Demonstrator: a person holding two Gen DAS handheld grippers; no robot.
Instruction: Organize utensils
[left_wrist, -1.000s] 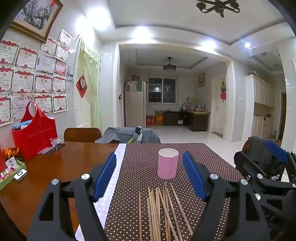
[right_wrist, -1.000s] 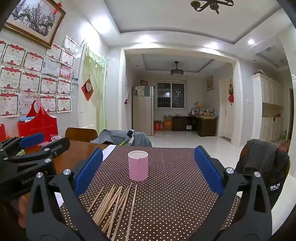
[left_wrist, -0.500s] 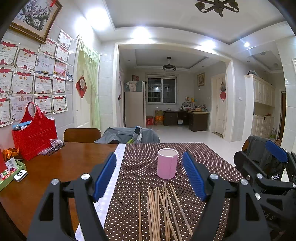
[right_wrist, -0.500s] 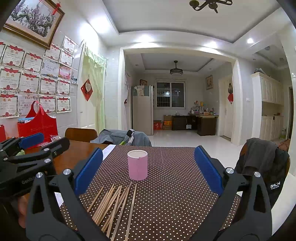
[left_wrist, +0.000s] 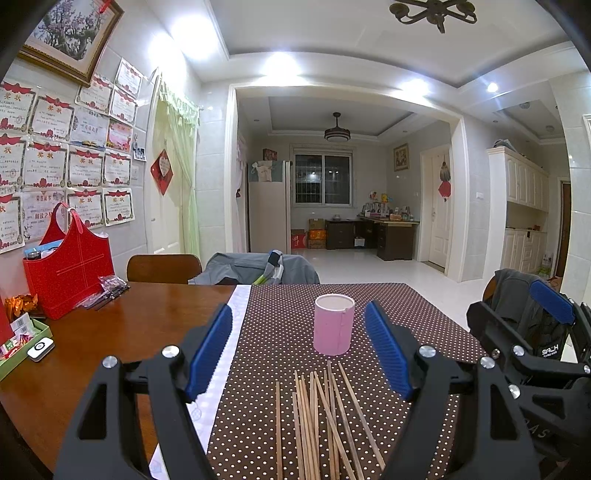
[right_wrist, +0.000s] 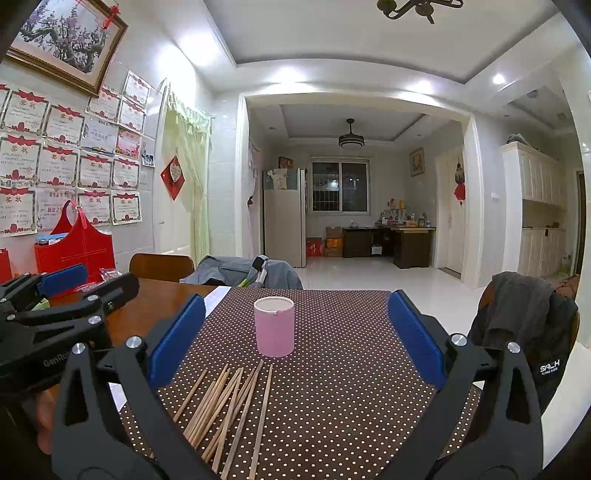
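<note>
Your table (left_wrist: 110, 343) has one dotted cloth (left_wrist: 280, 317) on it. Your left gripper (left_wrist: 298, 349) and right gripper (right_wrist: 295, 336) are both spread wide and hold nothing. One pink cup (left_wrist: 333, 325) stands upright on the cloth. Just in front of it lie about ten chopsticks (left_wrist: 317, 421), loose and flat. Their long sides point toward the cup and fan out a little.

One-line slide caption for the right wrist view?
Open right tool hovers above loose wooden chopsticks lying before an upright pink cup on the dotted tablecloth.
</note>
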